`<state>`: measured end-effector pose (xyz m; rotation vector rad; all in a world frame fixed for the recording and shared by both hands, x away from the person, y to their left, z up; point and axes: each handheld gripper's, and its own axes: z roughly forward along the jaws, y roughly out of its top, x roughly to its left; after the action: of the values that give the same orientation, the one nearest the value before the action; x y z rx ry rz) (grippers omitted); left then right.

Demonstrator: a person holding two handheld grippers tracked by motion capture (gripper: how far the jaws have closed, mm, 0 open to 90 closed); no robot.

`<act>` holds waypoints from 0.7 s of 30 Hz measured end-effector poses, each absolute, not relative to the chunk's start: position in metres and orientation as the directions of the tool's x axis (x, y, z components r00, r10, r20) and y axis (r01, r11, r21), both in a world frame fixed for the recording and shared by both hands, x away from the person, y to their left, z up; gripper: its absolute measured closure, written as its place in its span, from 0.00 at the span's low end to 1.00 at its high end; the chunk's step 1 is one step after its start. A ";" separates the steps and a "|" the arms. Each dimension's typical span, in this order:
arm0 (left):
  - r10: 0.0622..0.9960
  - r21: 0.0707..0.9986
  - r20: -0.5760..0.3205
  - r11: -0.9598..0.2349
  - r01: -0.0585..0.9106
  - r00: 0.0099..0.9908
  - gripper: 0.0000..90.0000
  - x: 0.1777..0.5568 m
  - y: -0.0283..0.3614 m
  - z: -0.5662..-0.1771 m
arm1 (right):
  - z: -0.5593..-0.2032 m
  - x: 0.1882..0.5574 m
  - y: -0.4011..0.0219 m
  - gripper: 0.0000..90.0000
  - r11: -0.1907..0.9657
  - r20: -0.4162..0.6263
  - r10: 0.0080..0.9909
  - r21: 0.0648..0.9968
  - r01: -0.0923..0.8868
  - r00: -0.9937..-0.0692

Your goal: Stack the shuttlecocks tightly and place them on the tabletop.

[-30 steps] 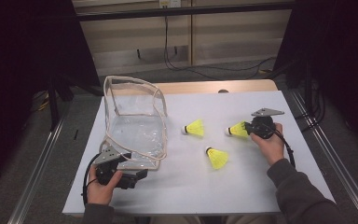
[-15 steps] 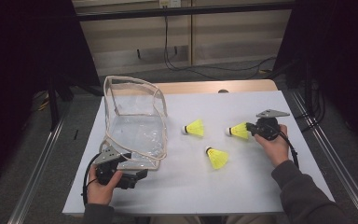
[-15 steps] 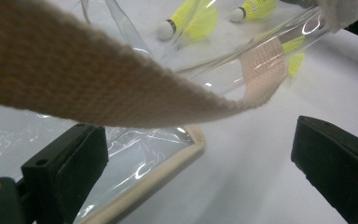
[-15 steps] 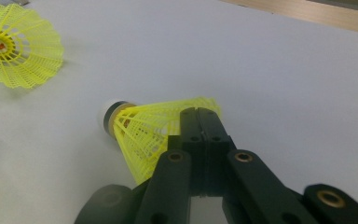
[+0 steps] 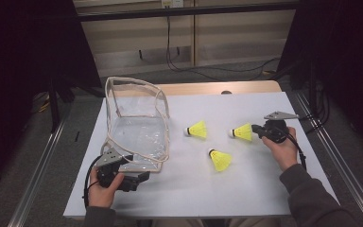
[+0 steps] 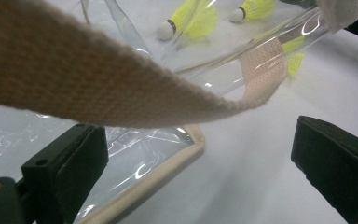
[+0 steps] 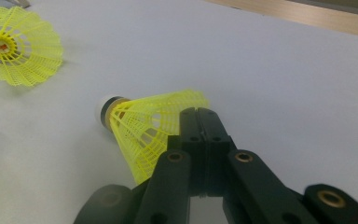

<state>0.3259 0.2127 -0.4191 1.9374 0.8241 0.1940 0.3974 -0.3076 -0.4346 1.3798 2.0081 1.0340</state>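
My right claw (image 7: 200, 116) is clamped shut on the skirt rim of the yellow shuttlecock (image 7: 142, 123) lying on the white bench (image 5: 264, 189), while my left claw (image 5: 139, 178) gapes beside the clear bag (image 5: 139, 127).

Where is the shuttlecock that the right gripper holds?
In the high view the held shuttlecock is on the table's right side, at the right gripper, right of the other two shuttlecocks.

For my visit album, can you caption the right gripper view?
The right gripper, jaws shut, pinches the skirt of a yellow shuttlecock lying on the white table.
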 end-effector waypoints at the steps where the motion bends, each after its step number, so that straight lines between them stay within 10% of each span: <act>1: 0.620 0.838 -0.205 -0.288 0.463 0.757 0.04 0.326 0.213 -0.419 | -0.433 0.396 -0.308 1.00 0.205 0.019 0.929 0.806 0.555 -0.371; 21: 0.621 0.838 -0.206 -0.288 0.464 0.756 0.04 0.326 0.212 -0.420 | -0.422 0.384 -0.315 0.99 0.187 0.044 0.922 0.819 0.542 -0.385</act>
<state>0.3258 0.2118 -0.4197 1.9387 0.8249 0.1944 0.3841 -0.3145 -0.4218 1.3677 2.0039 1.0834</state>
